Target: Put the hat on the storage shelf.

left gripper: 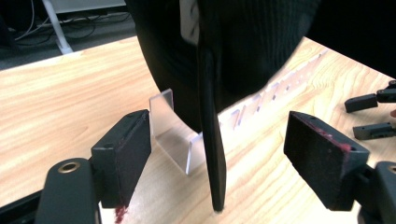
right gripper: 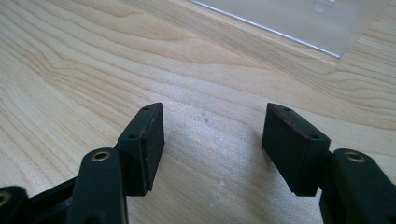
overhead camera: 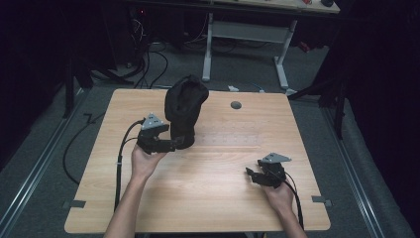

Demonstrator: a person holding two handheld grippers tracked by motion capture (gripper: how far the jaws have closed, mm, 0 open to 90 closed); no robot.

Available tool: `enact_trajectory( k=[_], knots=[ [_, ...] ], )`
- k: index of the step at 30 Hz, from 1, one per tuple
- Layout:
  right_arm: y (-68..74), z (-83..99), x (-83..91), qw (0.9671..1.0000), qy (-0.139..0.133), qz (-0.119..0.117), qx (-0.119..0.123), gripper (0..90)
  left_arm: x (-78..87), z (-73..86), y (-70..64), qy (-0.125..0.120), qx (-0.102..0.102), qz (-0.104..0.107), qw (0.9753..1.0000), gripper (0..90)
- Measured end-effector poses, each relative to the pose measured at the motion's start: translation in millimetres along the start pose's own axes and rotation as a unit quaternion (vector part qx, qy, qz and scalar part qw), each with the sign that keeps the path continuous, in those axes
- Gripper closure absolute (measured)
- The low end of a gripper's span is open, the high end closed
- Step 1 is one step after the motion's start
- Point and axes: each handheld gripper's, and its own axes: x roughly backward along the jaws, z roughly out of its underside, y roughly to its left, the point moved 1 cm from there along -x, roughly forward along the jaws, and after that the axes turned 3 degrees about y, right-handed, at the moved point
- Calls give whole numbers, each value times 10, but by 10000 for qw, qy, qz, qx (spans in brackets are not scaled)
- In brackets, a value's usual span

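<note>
The wooden table (overhead camera: 208, 193) spread under everything, pale and bare along its near half. Toward its far left stood the black knitted hat (overhead camera: 184, 111), upright on a clear acrylic rack (overhead camera: 233, 140) whose slotted strip ran to the right across the tabletop. In the left gripper view the hat (left gripper: 252, 42) hung above and just beyond the jaws, and a narrow black strap (left gripper: 211, 140) dropped from it straight down between the two pads without touching either. The left gripper (overhead camera: 174, 144) sat at the hat's base, its jaws spread wide apart around that strap. The right gripper (overhead camera: 251, 174) rested well apart from the hat, near the table's front right, jaws likewise parted with only bare wood between them; the rack's clear edge (right gripper: 299, 21) lay beyond.
</note>
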Motion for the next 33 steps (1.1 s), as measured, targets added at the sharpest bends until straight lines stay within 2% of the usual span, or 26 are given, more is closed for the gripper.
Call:
enact_trajectory(
  k=[15,33],
  knots=[
    [-2,0,-1,10000,-3,4,14,392,273,218,127,-3,332,-104,9994,232],
    [-1,-2,-1,10000,-3,14,2,392,397,477,200,204,609,-235,9977,259]
  ],
)
